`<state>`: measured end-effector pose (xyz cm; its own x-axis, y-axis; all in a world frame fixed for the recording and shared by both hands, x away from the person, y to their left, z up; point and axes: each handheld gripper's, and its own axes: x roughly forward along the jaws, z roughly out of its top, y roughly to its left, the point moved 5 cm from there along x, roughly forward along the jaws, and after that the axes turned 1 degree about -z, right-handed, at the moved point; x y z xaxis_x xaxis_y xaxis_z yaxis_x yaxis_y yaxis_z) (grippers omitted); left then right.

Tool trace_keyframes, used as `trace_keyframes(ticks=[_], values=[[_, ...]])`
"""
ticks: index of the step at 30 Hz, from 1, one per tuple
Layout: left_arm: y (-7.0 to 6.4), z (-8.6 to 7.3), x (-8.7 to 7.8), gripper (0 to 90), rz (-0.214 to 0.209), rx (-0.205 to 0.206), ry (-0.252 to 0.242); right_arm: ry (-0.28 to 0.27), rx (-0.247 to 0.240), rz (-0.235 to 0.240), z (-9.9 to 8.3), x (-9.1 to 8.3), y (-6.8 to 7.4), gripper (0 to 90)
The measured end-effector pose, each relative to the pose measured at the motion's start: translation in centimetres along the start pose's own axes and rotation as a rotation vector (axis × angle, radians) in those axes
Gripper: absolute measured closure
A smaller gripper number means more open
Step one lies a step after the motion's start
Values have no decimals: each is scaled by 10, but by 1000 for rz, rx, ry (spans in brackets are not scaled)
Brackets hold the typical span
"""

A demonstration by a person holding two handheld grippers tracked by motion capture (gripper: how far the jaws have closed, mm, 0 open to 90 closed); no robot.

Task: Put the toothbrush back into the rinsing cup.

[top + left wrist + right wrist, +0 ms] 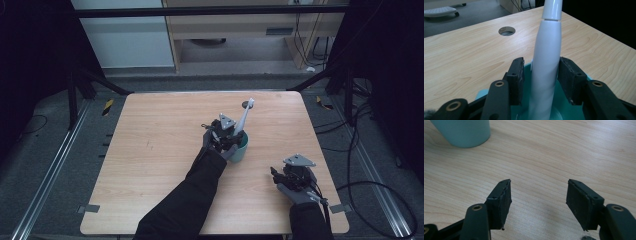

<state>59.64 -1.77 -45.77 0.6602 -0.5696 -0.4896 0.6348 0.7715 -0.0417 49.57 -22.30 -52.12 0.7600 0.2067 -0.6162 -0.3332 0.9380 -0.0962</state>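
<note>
A teal cup (239, 150) stands right of the table's middle, and a white toothbrush-like handle (245, 117) leans out of it toward the far edge. My left gripper (235, 137) hovers over the cup. In the left gripper view its jaws straddle the white handle (547, 50) above the cup's rim (480, 94). A gap shows at the left pad (517, 80) while the right pad sits close, so the left gripper (541, 62) is open. My right gripper (280, 175) rests low near the front right and stands open (539, 192) over bare wood, with the cup (461, 132) ahead and to its left.
A round cable hole (246, 104) (506, 30) lies in the wooden table (160, 150) just beyond the handle's tip. Dark frame legs and cables surround the table on the floor.
</note>
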Motion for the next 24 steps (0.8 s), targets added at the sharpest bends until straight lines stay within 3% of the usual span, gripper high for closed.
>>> trace_keyframes(ticks=[5,9,13,21,24], values=[[1,0,-9,529,-33,-4,-16,-2,3,-2,0,0,0,366],[2,6,-28,503,-67,16,-38,-3,-2,-3,0,-1,0,364],[5,8,-48,480,-76,45,-47,-4,-1,-3,0,-2,-1,361],[26,-6,-91,437,-60,94,-3,-7,5,-5,0,-3,0,349],[40,-16,-108,424,-53,87,14,-9,13,-5,0,-5,-1,339]])
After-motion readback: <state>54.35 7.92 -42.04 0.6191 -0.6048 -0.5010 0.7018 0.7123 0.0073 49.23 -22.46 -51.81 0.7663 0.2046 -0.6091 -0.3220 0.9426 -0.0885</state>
